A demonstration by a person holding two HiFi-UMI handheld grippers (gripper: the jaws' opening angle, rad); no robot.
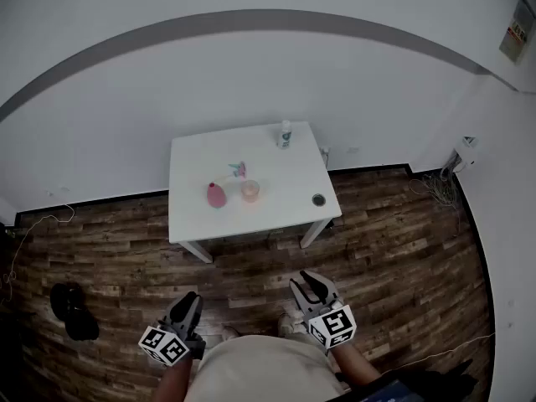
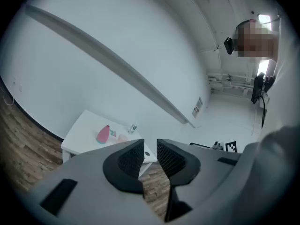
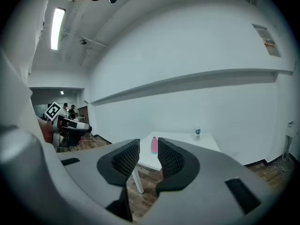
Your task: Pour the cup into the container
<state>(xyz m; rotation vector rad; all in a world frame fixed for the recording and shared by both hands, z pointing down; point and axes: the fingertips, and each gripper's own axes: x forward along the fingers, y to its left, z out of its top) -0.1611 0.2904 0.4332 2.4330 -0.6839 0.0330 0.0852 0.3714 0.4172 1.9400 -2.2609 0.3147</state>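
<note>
Hard-to-read stuff first. A black lump (image 1: pixel 71 311) is lying on the wood floor (image 1: pixel 394 249) at far left, and we can't tell what it is. Our left forearm (image 1: pixel 172 382) and right forearm (image 1: pixel 358 365) are getting cut off by the bottom edge of the head view. On the white table (image 1: pixel 197 162), a pink-and-teal item (image 1: pixel 239 170) is showing too small to identify. A dark round thing (image 1: pixel 318 199) is sitting near the table's right front corner, also unclear. Cables (image 1: pixel 435 187) are trailing along the wall at right.

Containers: the pink container (image 1: pixel 216 195) is standing upright left of centre on the table, and we can't make out its top. The pale see-through cup (image 1: pixel 250 191) is standing upright near it on the right, not touching; its contents aren't readable. A clear bottle (image 1: pixel 285 134) is standing at the back edge, fill level unreadable.

We're holding the left gripper (image 1: pixel 191 300) and right gripper (image 1: pixel 308 283) over the floor, well short of the table, both aiming at it. The left jaws are sitting together with only a narrow slit and nothing in it. The right jaws are closed down the same way, empty.
</note>
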